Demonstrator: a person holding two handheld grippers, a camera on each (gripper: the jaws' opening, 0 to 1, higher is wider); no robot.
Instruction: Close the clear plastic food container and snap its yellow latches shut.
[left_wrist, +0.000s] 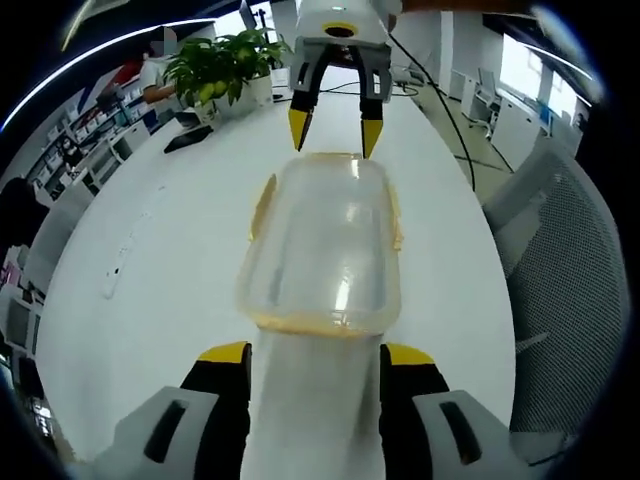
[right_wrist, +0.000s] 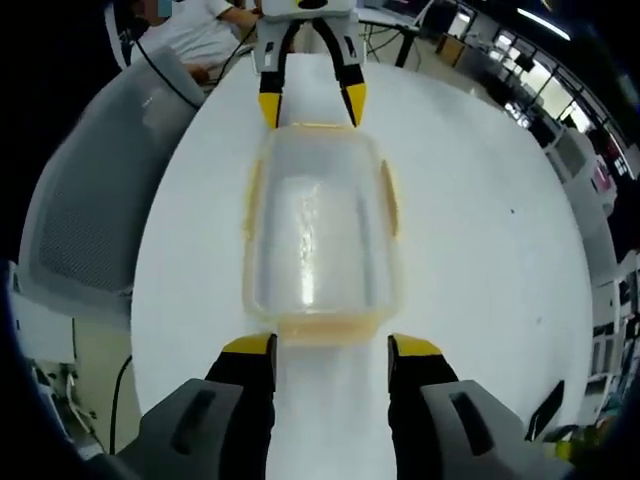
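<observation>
A clear plastic food container (left_wrist: 325, 245) with its lid on top lies lengthwise on the white table (left_wrist: 150, 260). Yellow latches run along its sides (left_wrist: 262, 205) and its near end. My left gripper (left_wrist: 316, 355) is open, its yellow-tipped jaws just short of that end. The right gripper (left_wrist: 335, 135) stands open at the far end, its tips close to the rim. In the right gripper view the container (right_wrist: 320, 230) lies between my open right gripper (right_wrist: 330, 347) and the open left gripper (right_wrist: 311, 105). I cannot tell whether the latches (right_wrist: 392, 200) are snapped down.
A potted plant (left_wrist: 215, 65) and a dark flat object (left_wrist: 185, 140) sit at the table's far end, with a black cable (left_wrist: 440, 100) trailing across it. Grey mesh chairs (left_wrist: 570, 260) (right_wrist: 90, 200) stand along one table edge. A seated person (right_wrist: 200, 25) is beyond.
</observation>
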